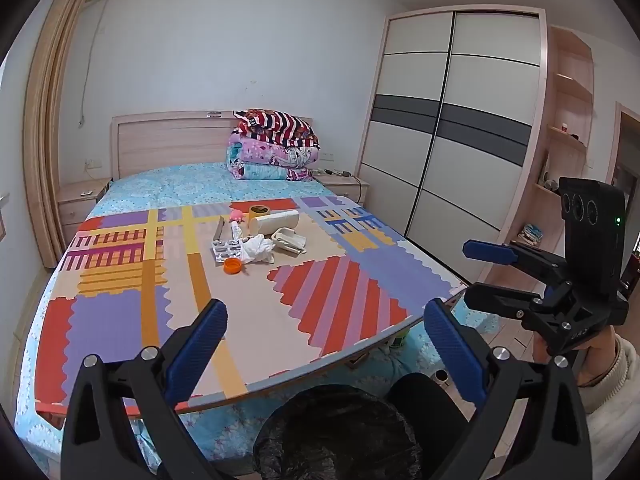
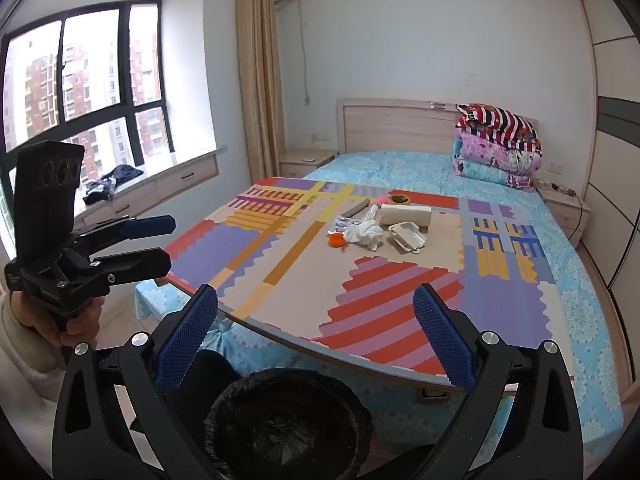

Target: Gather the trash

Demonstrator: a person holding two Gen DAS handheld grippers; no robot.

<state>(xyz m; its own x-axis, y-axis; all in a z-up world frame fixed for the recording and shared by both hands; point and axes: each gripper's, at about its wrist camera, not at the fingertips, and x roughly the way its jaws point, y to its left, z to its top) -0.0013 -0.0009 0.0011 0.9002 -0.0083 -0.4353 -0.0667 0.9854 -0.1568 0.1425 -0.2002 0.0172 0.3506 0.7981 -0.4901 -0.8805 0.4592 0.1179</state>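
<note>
A pile of trash lies mid-board on the colourful mat (image 1: 248, 304) on the bed: a crumpled white tissue (image 1: 257, 249), an orange cap (image 1: 233, 265), blister packs (image 1: 226, 249), a white tray (image 1: 289, 240), a white roll (image 1: 275, 221), a tape roll (image 1: 259, 211). The tissue (image 2: 363, 233) and cap (image 2: 336, 239) also show in the right wrist view. A bin with a black bag (image 2: 286, 426) stands below the board's near edge. My left gripper (image 1: 325, 322) is open and empty above the bin (image 1: 338, 436). My right gripper (image 2: 316, 306) is open and empty, beside it.
Folded quilts (image 1: 274, 146) sit at the headboard. A wardrobe (image 1: 452, 128) stands on the right, nightstands (image 1: 82, 200) flank the bed, and a window bench (image 2: 160, 184) runs on the left. The board overhangs the bed's foot.
</note>
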